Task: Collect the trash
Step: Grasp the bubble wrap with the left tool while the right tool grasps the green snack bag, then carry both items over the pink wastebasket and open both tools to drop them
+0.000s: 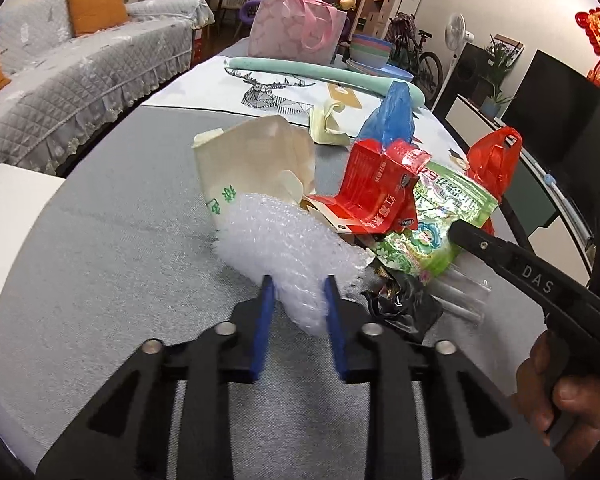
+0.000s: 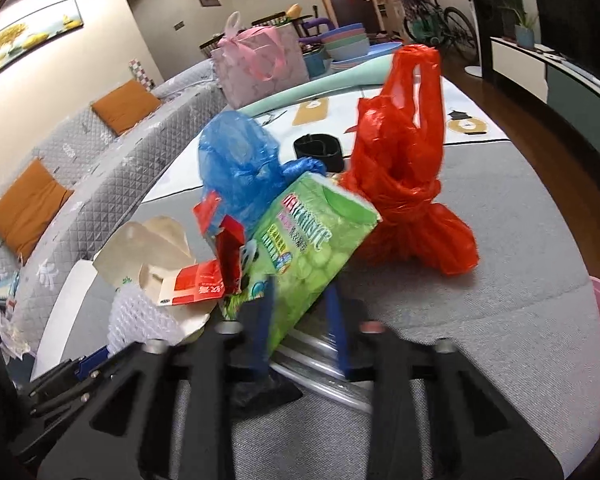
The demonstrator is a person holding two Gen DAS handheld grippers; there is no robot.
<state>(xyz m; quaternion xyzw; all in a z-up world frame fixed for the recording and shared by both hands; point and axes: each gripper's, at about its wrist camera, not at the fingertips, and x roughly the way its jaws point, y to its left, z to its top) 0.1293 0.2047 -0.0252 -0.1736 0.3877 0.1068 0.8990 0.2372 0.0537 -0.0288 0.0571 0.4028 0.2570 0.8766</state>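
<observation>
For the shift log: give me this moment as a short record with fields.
surface: grey tablecloth
left gripper: closed on the bubble wrap
right gripper: closed on the green snack packet
pile, not held: red carton, cream paper box, black wrapper
bags behind: blue plastic bag, knotted red plastic bag
far end: pink gift bag, stacked bowls

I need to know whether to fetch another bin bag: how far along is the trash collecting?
Nothing looks cleared yet. In hand: left gripper pinches bubble wrap; right gripper clamps the green snack packet. Left: red carton, beige carton, blue bag, red bag.
</observation>
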